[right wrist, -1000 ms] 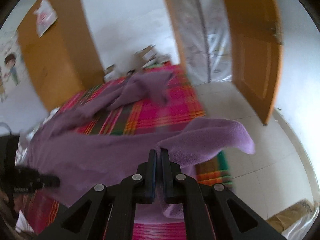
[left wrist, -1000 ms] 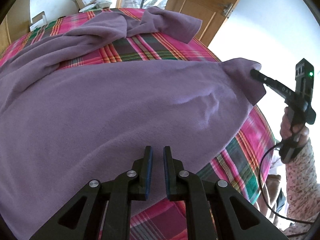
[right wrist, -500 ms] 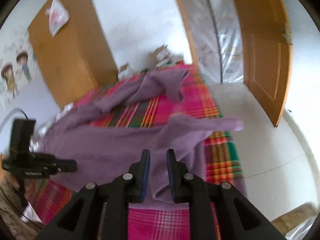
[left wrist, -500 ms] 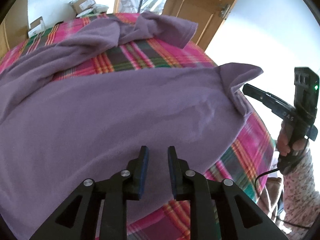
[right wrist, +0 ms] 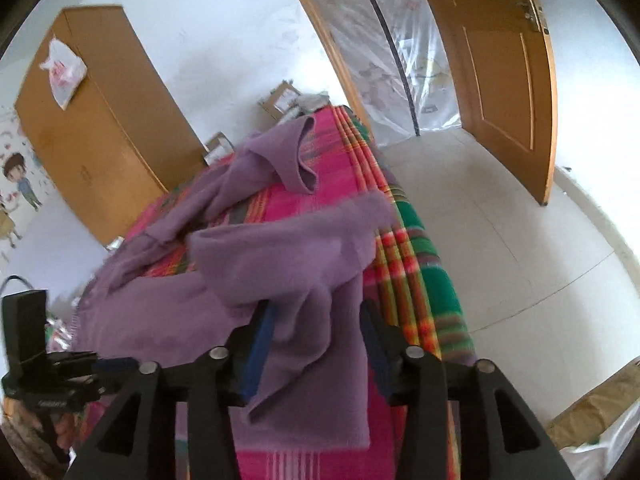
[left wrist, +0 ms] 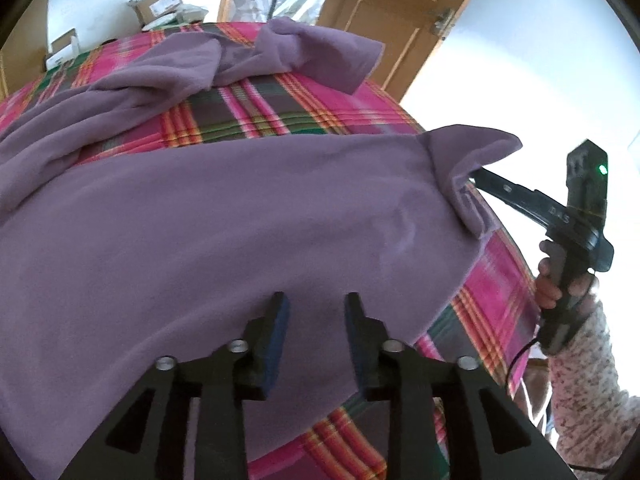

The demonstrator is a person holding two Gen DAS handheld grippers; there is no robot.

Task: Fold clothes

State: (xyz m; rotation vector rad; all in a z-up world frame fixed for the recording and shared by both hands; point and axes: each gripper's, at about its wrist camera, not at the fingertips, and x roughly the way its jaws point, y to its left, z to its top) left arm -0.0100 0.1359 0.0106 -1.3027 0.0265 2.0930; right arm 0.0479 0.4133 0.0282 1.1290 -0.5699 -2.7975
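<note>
A purple fleece garment (left wrist: 240, 220) lies spread over the plaid bedcover (left wrist: 280, 116), its sleeves bunched at the far end. My left gripper (left wrist: 316, 312) hovers over its near edge. Its jaws are opening, with cloth lying loose below and nothing pinched. In the right wrist view the garment's corner (right wrist: 288, 260) droops slack between the fingers of my right gripper (right wrist: 318, 320). Those jaws are opening too, and the pads do not press. The right gripper (left wrist: 486, 178) also shows beside that corner, held by a hand (left wrist: 560, 280). The left gripper (right wrist: 108, 362) appears at the lower left.
A wooden door (right wrist: 500, 80) stands open beyond the bed's far right corner, next to a plastic-draped doorway. A tall wooden wardrobe (right wrist: 92, 120) and cardboard boxes (left wrist: 156, 0) sit behind the bed. Pale tiled floor (right wrist: 500, 240) runs along the bed's right side.
Both grippers went from shut on the garment to open. The raised right corner dropped onto the bed, and the cloth settled flatter.
</note>
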